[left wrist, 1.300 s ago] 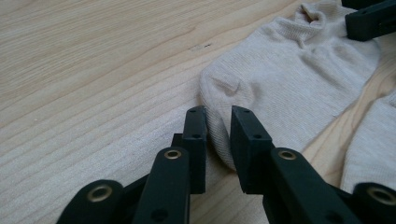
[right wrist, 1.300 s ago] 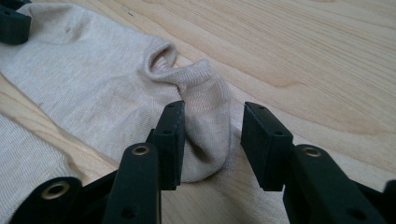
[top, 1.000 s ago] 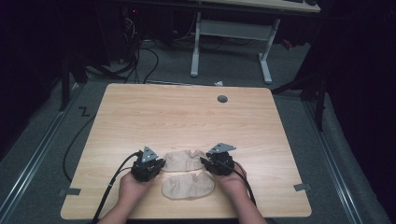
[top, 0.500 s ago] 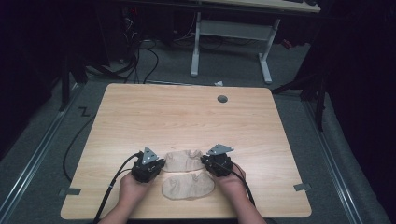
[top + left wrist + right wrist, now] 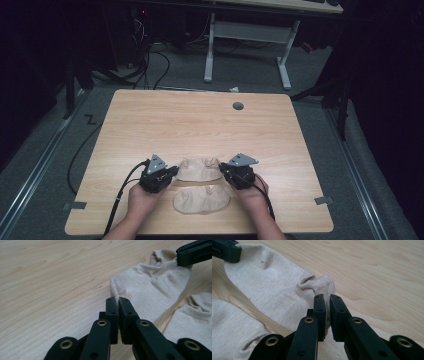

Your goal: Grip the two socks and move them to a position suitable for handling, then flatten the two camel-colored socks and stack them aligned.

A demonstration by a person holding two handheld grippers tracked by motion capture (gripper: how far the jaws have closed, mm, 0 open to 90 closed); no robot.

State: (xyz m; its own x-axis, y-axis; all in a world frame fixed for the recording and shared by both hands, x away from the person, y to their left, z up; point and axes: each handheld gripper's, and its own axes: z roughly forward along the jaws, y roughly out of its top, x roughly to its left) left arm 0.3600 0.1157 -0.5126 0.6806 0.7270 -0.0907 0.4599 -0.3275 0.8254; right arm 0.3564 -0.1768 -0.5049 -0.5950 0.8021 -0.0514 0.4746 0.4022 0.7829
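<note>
Two beige ankle socks lie near the table's front edge. The far sock (image 5: pixel 200 169) stretches between my two grippers, and the near sock (image 5: pixel 201 200) lies flat just in front of it. My left gripper (image 5: pixel 175 170) is shut on the far sock's left end; its jaws (image 5: pixel 116 300) pinch a thin fold of the sock (image 5: pixel 150 285). My right gripper (image 5: pixel 223 169) has just been closing and is shut on the ribbed cuff (image 5: pixel 325 282) at the sock's right end, with the fabric between its jaws (image 5: pixel 327 300). The sock's body (image 5: pixel 274 292) rests on the wood.
The wooden table (image 5: pixel 200 125) has a round cable hole (image 5: pixel 238 106) at the back right. The near sock (image 5: pixel 195 322) (image 5: pixel 232 325) lies close beside the held one. A black cable (image 5: pixel 117 200) trails off the front edge. A white desk frame (image 5: pixel 247 35) stands behind the table.
</note>
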